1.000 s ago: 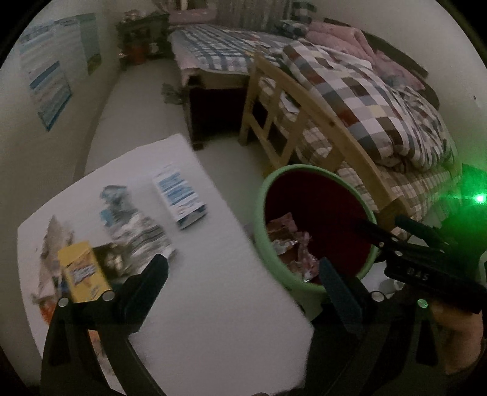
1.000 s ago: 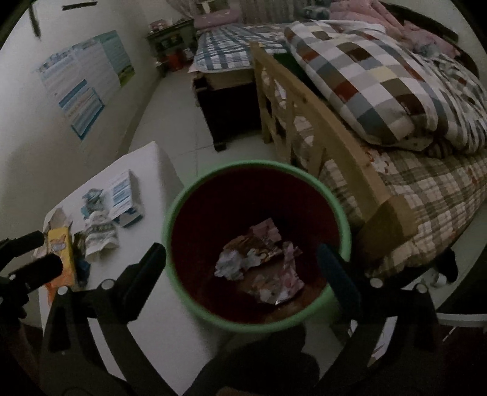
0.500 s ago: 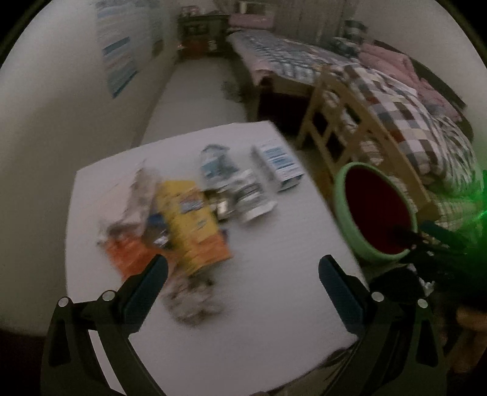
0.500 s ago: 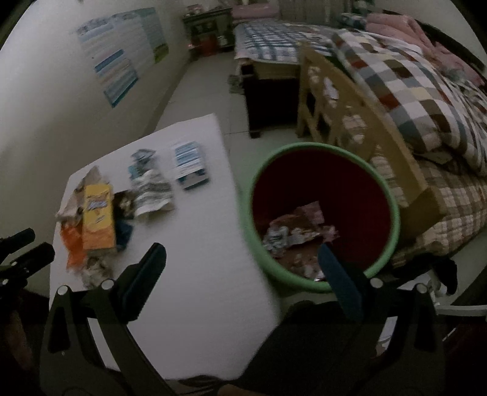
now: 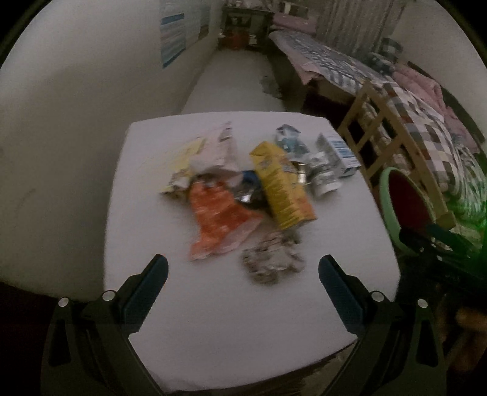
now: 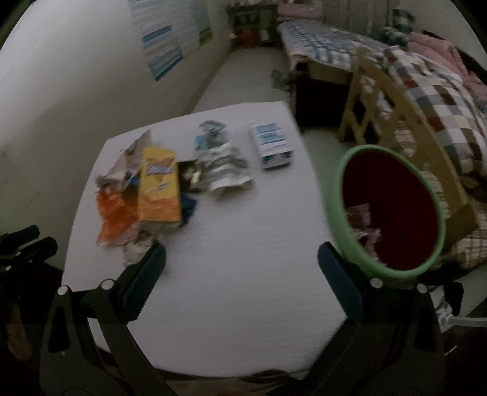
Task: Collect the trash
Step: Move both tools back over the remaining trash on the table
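Trash lies in a heap on the white table (image 5: 213, 319): an orange wrapper (image 5: 217, 220), a yellow box (image 5: 281, 185), a crumpled grey wad (image 5: 272, 263), a silver wrapper (image 5: 322, 176) and a blue-and-white carton (image 5: 339, 152). My left gripper (image 5: 243, 274) is open and empty, just short of the wad. My right gripper (image 6: 242, 262) is open and empty over the table's near half. The green bin (image 6: 392, 213) with a dark red inside holds wrappers and stands right of the table. The yellow box (image 6: 158, 185) and carton (image 6: 274, 144) also show in the right wrist view.
A wooden chair (image 5: 383, 131) and a bed with a checked quilt (image 6: 432, 103) stand right of the bin. A wall with posters (image 6: 164, 45) runs along the left. A dark cabinet (image 5: 246, 24) stands at the far end of the floor.
Both grippers have swung left from the bin toward the table. The trash heap now sits centred ahead of my left gripper. Both stayed open and empty.
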### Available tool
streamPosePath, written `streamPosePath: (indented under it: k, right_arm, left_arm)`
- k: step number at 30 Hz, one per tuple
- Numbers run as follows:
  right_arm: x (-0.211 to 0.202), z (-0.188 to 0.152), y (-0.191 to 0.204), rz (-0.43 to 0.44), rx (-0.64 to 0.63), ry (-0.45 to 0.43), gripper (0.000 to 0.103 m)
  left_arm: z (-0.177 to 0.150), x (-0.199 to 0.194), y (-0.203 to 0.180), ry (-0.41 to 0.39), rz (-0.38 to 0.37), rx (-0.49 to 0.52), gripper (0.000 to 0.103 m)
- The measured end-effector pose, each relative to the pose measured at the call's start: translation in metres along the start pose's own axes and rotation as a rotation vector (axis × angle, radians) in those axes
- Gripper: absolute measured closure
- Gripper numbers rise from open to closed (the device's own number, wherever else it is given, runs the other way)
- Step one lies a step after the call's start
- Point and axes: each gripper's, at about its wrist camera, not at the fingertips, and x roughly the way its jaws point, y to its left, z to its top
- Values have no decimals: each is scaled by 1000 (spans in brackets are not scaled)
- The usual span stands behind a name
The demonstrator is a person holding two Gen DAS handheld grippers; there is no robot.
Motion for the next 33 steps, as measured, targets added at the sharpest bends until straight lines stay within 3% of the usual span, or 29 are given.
streamPosePath:
  k: [7,15,26,33]
  right_arm:
    - [12,-8,40,15,-73,21,5]
    - [26,-4,58,50,-94,52,5]
    - [56,16,80,65,-156,102,5]
    - [88,12,90,103,-161,201,5]
  left_arm:
    - [-7,-2,31,-1,-13,-34,8]
    - [-5,13,44,28,-37,-57,8]
    - [5,61,52,95,-47,-91,10]
    - [13,93,61,144,-61,-111,15]
